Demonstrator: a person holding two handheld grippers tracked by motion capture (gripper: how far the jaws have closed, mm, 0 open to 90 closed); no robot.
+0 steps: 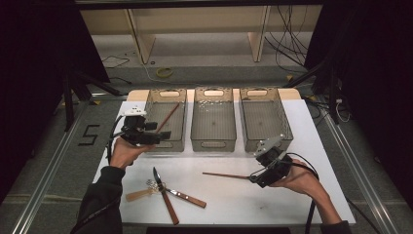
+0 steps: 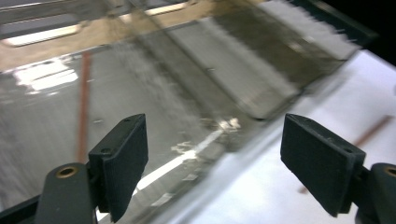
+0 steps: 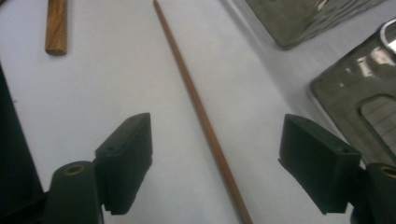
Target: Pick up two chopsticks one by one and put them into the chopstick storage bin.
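Brown chopstick [image 1: 167, 118] leans inside the left of 3 clear bins [image 1: 165, 119], with the left gripper [image 1: 163, 135] beside it, jaws apart and empty. A second chopstick [image 3: 201, 112] lies on the white table [image 1: 234, 195] between the right gripper's [image 3: 215, 168] spread jaws.

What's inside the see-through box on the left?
A thin brown stick leans inside the left box, its top end poking toward the far rim. The left gripper covers the box's near left corner, so anything lying there is hidden.
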